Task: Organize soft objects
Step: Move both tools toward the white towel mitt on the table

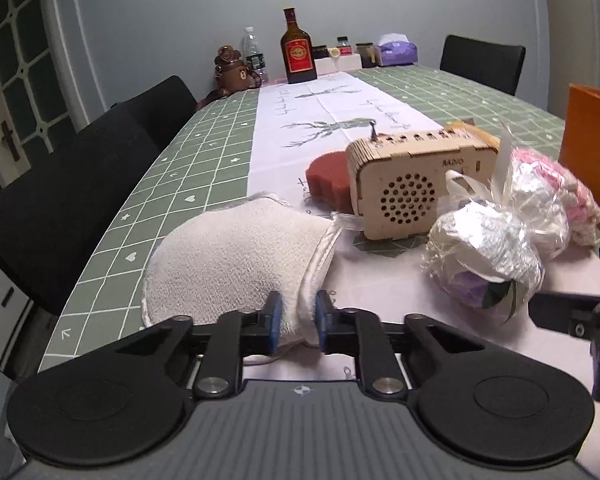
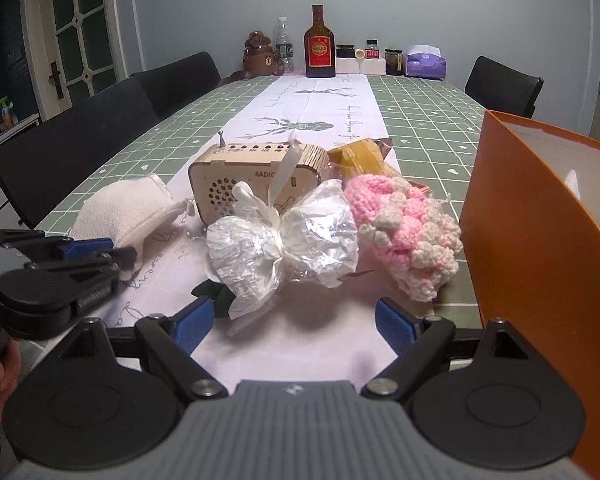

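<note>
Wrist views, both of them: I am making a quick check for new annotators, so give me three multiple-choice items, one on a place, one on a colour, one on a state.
1. Where is the red sponge?
A. beside the wooden radio
B. inside the orange box
C. on a chair

2. What colours is the crocheted piece?
A. blue and black
B. pink and white
C. all green

3. How do the left tongs stand?
A. wide open over the radio
B. closed on the white terry mitt
C. closed on the bottle

Answers:
1 A, it lies against the radio's left end.
2 B, pink yarn with white tufts.
3 B, the blue pads pinch the mitt's edge.
</note>
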`<state>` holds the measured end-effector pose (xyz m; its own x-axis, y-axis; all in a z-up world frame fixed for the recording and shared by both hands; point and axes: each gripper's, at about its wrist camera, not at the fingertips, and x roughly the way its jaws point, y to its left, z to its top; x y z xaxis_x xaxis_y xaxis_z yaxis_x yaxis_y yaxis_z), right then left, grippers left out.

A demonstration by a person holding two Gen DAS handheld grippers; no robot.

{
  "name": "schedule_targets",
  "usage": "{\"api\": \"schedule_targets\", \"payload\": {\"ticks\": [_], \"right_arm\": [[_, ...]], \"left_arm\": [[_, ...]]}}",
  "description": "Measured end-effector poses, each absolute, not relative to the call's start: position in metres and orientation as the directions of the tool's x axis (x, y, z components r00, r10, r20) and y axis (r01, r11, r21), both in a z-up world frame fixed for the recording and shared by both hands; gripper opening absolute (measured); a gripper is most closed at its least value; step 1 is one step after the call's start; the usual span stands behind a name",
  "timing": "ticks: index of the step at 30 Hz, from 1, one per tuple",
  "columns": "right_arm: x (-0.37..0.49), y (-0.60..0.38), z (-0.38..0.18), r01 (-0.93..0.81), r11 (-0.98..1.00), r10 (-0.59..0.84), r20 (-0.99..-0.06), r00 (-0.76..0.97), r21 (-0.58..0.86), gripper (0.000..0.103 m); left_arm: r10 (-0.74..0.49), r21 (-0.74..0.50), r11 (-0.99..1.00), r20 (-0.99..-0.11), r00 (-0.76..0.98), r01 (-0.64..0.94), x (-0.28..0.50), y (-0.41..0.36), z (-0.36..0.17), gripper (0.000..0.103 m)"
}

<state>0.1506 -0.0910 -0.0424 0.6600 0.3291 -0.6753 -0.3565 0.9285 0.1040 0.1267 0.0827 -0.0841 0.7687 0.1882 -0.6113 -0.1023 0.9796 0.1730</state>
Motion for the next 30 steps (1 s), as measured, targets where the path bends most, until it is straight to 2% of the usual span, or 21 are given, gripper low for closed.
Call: {"api": "schedule_targets", "payload": {"ticks": [6,13,17,21,25,30], "right_arm": [[0.15,-0.094,-0.042,-0.365,0.924,0.342,-0.676,0.652,0.115,0.086],[0.145,-0.098,-0.038,-0.363,0.923,0.348,-0.668,0.657,0.124,0.086],[0.14,-0.101,-0.034,-0.363,0.924,0.35,-0.657,0.667,0.124,0.086],[0.133,-0.104,-0.03,-0.364,0.924,0.349,-0.644,0.68,0.116,0.086],[0.124,-0.11,-0.027,-0.347,0.933,0.326,-0.641,0.695,0.098,0.086],[0.113,-0.119,-0.021,-0.33,0.941,0.302,-0.626,0.72,0.074,0.086]], "left_arm": [[0.176,0.069,0.984,-0.535,0.827,-0.165,0.105,0.105,-0.049,0.004],[0.09,-0.04,0.992,-0.458,0.884,-0.121,0.07,0.112,0.006,0.004],[0.011,-0.064,0.997,-0.499,0.867,-0.049,0.056,0.099,0.008,0.004],[-0.119,-0.156,0.987,-0.579,0.807,0.033,0.05,0.087,-0.012,0.004],[-0.241,-0.242,0.964,-0.621,0.746,0.11,0.042,0.074,-0.032,0.004],[-0.293,-0.282,0.95,-0.647,0.704,0.137,0.036,0.062,-0.053,0.004]]}}
